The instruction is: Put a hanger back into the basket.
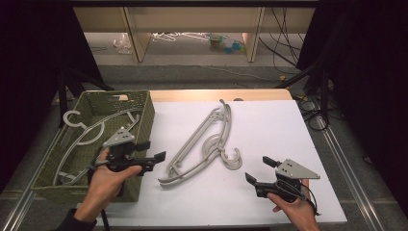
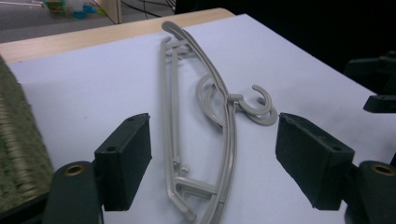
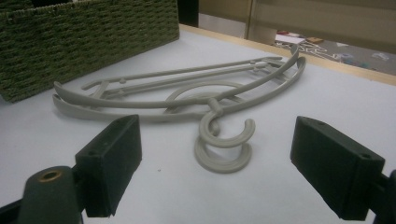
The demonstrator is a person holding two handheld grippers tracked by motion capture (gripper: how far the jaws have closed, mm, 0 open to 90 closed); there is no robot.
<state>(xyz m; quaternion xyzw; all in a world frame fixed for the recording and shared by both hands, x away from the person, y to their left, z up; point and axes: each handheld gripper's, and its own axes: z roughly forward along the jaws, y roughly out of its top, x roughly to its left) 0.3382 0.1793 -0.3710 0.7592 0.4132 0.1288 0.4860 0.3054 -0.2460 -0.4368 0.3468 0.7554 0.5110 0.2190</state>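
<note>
Two grey plastic hangers point(image 1: 202, 144) lie stacked on the white table top, hooks toward the front right. They also show in the left gripper view point(image 2: 229, 126) and the right gripper view point(image 3: 187, 100). My left gripper point(image 1: 153, 150) hovers by the right wall of the green woven basket point(image 1: 146, 115), jaws open and empty, facing the hangers' lower ends point(image 2: 212, 158). My right gripper point(image 1: 257, 168) rests at the front right, open and empty, facing the hooks point(image 3: 215, 172). More grey hangers point(image 1: 82, 130) lie inside the basket.
The basket point(image 3: 93, 32) stands at the table's left edge. A wooden strip point(image 1: 216, 95) borders the far side of the white top. Beyond it are shelf legs, loose items and cables on the floor point(image 1: 284, 57). Dark curtains flank both sides.
</note>
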